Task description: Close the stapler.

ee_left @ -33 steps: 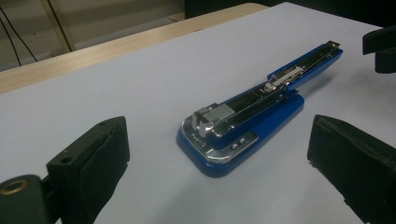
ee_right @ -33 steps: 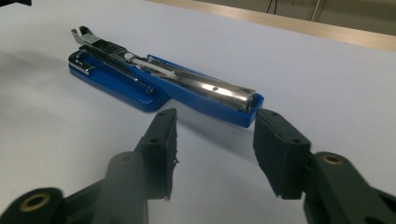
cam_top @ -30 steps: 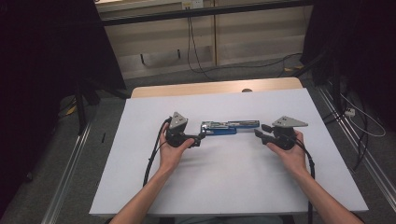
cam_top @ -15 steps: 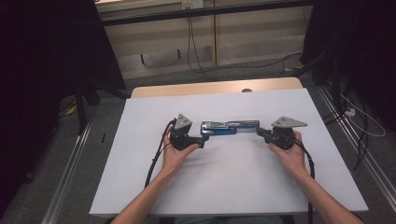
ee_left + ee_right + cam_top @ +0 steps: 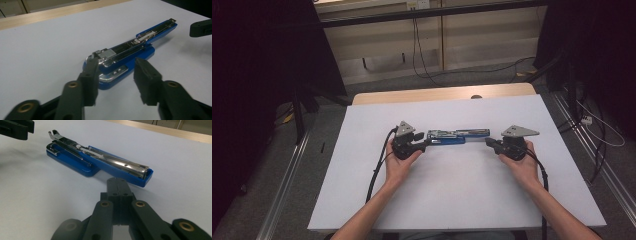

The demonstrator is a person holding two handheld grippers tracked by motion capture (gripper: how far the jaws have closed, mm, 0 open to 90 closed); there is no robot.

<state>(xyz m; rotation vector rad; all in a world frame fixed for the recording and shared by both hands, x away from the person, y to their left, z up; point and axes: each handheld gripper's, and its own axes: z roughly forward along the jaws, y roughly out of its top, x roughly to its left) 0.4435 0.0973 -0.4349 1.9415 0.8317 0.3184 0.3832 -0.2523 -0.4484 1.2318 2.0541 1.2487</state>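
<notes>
The left claw (image 5: 424, 142) sits at the near-left end of the blue stapler (image 5: 457, 137), which lies opened out flat near the middle of the white worktop (image 5: 362, 190), its base end towards the left hand and its top arm stretched towards the right. In the left gripper view the two black jaws have just been closing and now stand half-narrowed astride the base end: one pad (image 5: 90, 72) is touching or almost touching the chrome edge, the other pad (image 5: 146, 80) is still apart from the blue plastic (so no real hold yet, as far as I can judge). To do this well, finish the squeeze square across the base, low on the blue sides and not on the shiny magazine, where the pads could slip. Keep the hand steady so the stapler does not skate on the smooth sheet.

Further right, the right claw (image 5: 488, 142) is pressed fully shut with nothing in it, its tip just beside the far end of the stapler's (image 5: 100, 162) blue arm. Closed like that it looks suited to nudging or steadying that end; it should push gently and only once the left side holds firmly.
</notes>
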